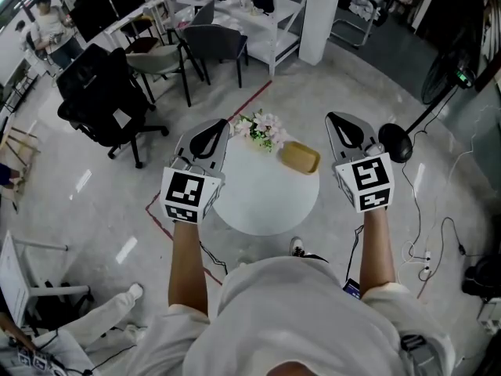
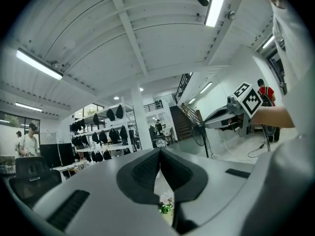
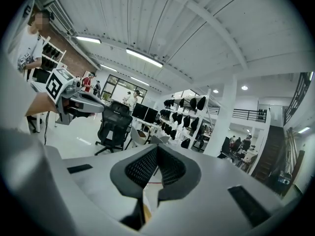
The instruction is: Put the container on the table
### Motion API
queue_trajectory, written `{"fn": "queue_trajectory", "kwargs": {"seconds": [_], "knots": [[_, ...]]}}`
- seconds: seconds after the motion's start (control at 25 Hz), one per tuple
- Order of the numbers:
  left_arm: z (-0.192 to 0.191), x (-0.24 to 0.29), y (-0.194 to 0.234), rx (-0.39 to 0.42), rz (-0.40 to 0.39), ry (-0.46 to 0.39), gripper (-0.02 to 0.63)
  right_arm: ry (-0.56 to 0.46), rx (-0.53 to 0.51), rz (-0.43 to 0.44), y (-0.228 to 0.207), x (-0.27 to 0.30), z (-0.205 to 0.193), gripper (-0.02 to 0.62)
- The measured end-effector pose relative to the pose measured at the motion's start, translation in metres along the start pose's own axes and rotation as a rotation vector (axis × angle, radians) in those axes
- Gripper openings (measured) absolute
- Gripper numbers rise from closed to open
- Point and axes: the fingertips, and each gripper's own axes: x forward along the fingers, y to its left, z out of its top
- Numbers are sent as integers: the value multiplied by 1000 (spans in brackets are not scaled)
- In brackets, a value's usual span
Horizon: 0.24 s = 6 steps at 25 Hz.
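On the round white tabletop (image 1: pixel 262 202), the shallow yellow container (image 1: pixel 300 157) lies toward the far right, just beside a small bunch of flowers (image 1: pixel 262 129). The left tongs (image 1: pixel 210 135) are held at the tabletop's left side and the right tongs (image 1: pixel 344 128) at its right. Both are closed, jaws pressed together with nothing between them. A black office chair (image 1: pixel 102 92) stands on the floor beyond.

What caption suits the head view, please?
Left gripper and right gripper, shut, flank a table bearing flowers and a container.
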Motion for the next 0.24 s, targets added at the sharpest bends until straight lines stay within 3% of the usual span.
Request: {"fn": "queue_trajectory", "kwargs": {"seconds": [0.24], "knots": [[-1,5,-4,-1,4,6,17,1,4,12,-4,1,-2,12]]}}
